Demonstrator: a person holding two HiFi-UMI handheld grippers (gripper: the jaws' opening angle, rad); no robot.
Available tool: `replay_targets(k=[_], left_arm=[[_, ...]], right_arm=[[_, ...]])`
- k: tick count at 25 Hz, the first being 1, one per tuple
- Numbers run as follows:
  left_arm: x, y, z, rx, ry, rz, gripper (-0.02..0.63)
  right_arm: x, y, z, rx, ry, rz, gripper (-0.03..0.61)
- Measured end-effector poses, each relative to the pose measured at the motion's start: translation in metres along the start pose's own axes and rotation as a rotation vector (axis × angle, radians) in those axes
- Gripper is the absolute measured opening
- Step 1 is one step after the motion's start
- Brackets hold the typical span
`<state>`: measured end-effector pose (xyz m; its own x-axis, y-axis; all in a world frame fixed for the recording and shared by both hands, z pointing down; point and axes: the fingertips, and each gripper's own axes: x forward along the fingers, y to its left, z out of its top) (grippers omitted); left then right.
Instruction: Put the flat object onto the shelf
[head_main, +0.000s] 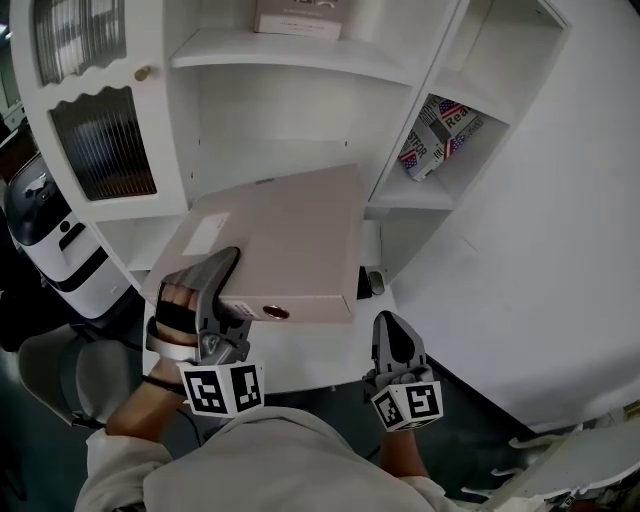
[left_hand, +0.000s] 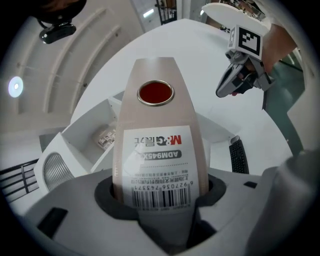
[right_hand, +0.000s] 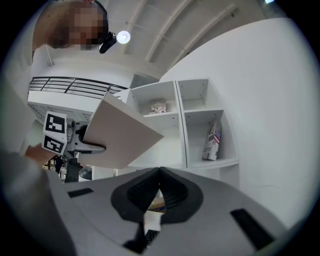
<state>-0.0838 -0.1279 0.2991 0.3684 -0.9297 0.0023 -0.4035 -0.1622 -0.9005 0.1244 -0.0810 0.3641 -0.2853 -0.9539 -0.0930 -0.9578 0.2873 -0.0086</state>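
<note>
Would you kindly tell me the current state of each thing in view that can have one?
binder: closed, held in the air before the shelf, not yet on it.
left claw: shut on the binder's spine end.
right claw: shut, empty.
cabinet door: closed.
flag-printed packet: standing tilted in the right compartment.
box: resting on the upper shelf.

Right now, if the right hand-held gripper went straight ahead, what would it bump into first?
Probably the white shelf unit, near its upright divider. The right hand-held gripper points that way, and the beige binder is off to its left, out of the line. Depth is hard to judge.
</note>
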Motion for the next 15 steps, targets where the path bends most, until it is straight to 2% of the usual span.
replay_targets(k=[15], left_arm=[[0.056, -0.01, 0.021, 0.276, 0.154, -0.002, 0.272]], right_arm=[[0.01, -0.047, -0.011, 0.037, -0.005, 0.043, 0.003]])
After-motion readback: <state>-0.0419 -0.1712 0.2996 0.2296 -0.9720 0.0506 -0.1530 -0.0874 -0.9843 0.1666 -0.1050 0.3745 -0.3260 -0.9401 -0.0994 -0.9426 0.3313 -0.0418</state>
